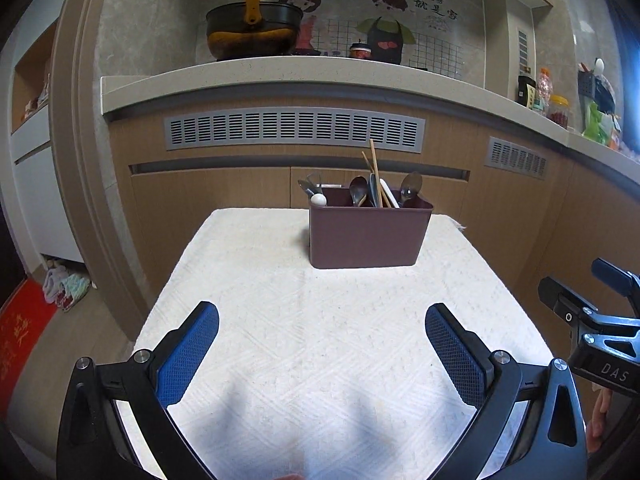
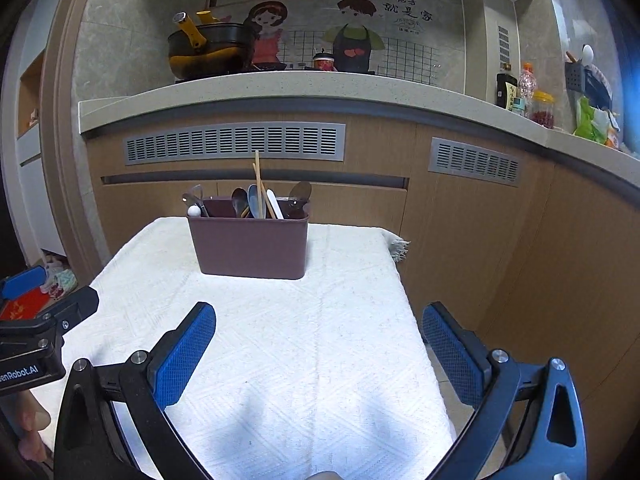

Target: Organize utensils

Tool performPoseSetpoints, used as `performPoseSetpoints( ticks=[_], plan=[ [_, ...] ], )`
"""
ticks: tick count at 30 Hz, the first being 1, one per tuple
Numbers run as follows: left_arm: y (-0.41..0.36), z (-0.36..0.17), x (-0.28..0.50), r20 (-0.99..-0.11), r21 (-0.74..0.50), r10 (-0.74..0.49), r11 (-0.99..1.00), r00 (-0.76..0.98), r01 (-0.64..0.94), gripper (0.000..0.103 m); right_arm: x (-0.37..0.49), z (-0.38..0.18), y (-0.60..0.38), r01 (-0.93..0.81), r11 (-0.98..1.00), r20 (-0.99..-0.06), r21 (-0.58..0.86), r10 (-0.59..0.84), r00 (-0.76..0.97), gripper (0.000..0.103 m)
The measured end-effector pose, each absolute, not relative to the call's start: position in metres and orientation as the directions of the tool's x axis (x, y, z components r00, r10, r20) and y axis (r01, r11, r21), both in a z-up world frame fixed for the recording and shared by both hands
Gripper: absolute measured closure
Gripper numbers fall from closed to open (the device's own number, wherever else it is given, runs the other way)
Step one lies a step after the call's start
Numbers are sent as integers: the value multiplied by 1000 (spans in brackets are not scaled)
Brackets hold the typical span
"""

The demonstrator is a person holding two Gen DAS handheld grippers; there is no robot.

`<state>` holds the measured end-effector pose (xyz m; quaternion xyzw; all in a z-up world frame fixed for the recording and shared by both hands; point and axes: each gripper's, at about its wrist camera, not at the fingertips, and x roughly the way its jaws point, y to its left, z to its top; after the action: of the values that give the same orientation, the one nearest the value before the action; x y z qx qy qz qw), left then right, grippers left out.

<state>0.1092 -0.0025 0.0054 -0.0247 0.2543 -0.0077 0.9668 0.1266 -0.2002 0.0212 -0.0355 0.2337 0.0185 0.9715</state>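
A brown plastic utensil holder [image 1: 368, 236] stands at the far side of a small table covered with a white cloth [image 1: 320, 340]. It holds spoons [image 1: 358, 190], wooden chopsticks [image 1: 374, 164] and a white-tipped utensil [image 1: 319, 199]. It also shows in the right wrist view [image 2: 250, 244], with the chopsticks [image 2: 258, 180] upright in it. My left gripper [image 1: 322, 316] is open and empty above the near part of the cloth. My right gripper [image 2: 318, 316] is open and empty over the cloth's right edge [image 2: 408, 308]. Each gripper's side shows in the other's view.
Wooden kitchen cabinets with grey vents [image 1: 294, 128] stand right behind the table. The counter above carries a black pot with a yellow handle [image 1: 252, 30] and jars [image 1: 558, 110] at the right. A red mat [image 1: 20, 332] and a cloth bundle [image 1: 66, 286] lie on the floor at left.
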Motion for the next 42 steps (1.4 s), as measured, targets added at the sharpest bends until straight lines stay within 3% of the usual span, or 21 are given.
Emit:
performPoseSetpoints(
  ticks=[42],
  plan=[
    [-3,3,112,-499,-27,-22,1000,866,10,1,125,20,-197,-64,997,-463,-50,33,886,0]
  ],
)
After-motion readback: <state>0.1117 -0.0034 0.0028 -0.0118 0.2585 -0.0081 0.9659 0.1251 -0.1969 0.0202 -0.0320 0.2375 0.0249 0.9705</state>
